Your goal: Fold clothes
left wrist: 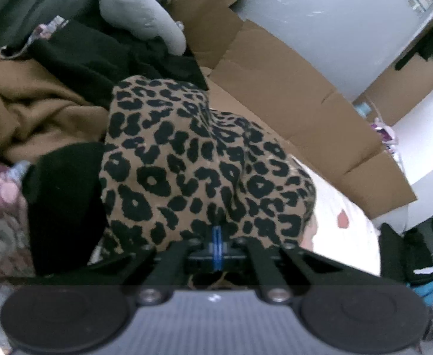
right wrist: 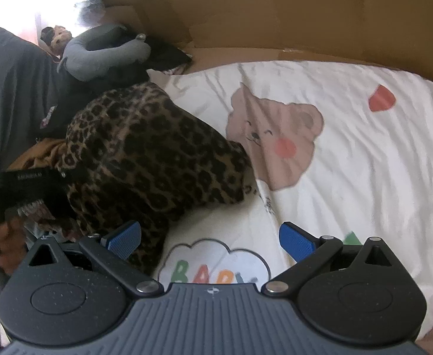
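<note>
A leopard-print garment (left wrist: 192, 162) hangs bunched from my left gripper (left wrist: 216, 238), whose blue pads are pressed together on its lower edge. In the right wrist view the same garment (right wrist: 145, 153) lies heaped on the left part of the white bear-print bed sheet (right wrist: 364, 162). My right gripper (right wrist: 210, 241) is open and empty just above the sheet, its left pad (right wrist: 123, 239) next to the garment's near edge. The left gripper's black arm (right wrist: 30, 183) shows at the far left.
A pile of clothes lies at the left: brown fabric (left wrist: 30, 109), black fabric (left wrist: 92, 56), a grey neck pillow (right wrist: 104, 56). Flattened cardboard (right wrist: 290, 20) lines the far edge of the bed. A grey wall (left wrist: 320, 23) stands behind.
</note>
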Tool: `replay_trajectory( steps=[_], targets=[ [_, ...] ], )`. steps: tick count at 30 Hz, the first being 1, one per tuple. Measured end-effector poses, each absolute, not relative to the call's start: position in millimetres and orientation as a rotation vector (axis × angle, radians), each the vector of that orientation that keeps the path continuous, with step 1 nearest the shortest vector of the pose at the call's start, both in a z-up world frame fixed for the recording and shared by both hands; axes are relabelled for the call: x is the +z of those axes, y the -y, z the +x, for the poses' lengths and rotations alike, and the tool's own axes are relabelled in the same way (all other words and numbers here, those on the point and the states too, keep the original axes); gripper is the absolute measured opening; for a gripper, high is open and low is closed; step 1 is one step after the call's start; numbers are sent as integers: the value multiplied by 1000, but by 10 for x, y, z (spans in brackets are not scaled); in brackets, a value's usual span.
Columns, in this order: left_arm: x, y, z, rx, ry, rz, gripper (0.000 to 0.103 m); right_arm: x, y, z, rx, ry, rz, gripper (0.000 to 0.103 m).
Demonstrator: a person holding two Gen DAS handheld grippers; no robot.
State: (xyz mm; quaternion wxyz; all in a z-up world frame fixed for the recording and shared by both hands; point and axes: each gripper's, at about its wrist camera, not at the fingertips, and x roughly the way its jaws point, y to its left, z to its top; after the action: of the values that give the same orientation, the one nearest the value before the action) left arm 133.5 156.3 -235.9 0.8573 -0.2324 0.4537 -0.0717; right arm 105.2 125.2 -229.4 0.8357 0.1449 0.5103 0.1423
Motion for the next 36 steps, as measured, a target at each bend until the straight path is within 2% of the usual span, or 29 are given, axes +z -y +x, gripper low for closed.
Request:
replay_trajectory(
  steps=[7,20,21,22,24,30,32,33,34,35,36],
  targets=[
    [-2454,-1433,1281,-211,-942,-560,0,-2211,-1428,1329,347,-1052,291,102],
    [-2882,-862,1249,-357,-1030,-649,0,-2346,-1628,1737,364,-1050,277,101],
    [-2935,-846,1239,-356,-1041,-665,0,-2358,-1658,1776,374,-1053,260,98],
    [-2974,-832,1227,-356,-1049,-673,0,-2379,-1691,1811,381,-1062,235,90],
    [-3035,-818,1191,-362,-1065,-690,0,-2452,-1735,1873,385,-1093,207,82],
    [-3103,-856,1071,-375,-1093,-689,1,-2705,-1831,1951,384,-1165,208,79],
    [-3102,-859,1060,-382,-1109,-681,1,-2798,-1896,1955,398,-1191,182,67],
    [-3088,-878,1050,-383,-1118,-675,3,-2840,-1923,1947,401,-1201,159,46],
    [-3074,-865,1071,-379,-1127,-663,5,-2883,-1937,1941,395,-1216,137,21],
    [-3074,-802,1114,-375,-1130,-654,9,-2925,-1931,1940,384,-1233,118,14],
    [-3038,-826,1085,-373,-1126,-649,12,-2962,-1907,1938,377,-1245,101,11]
  ],
)
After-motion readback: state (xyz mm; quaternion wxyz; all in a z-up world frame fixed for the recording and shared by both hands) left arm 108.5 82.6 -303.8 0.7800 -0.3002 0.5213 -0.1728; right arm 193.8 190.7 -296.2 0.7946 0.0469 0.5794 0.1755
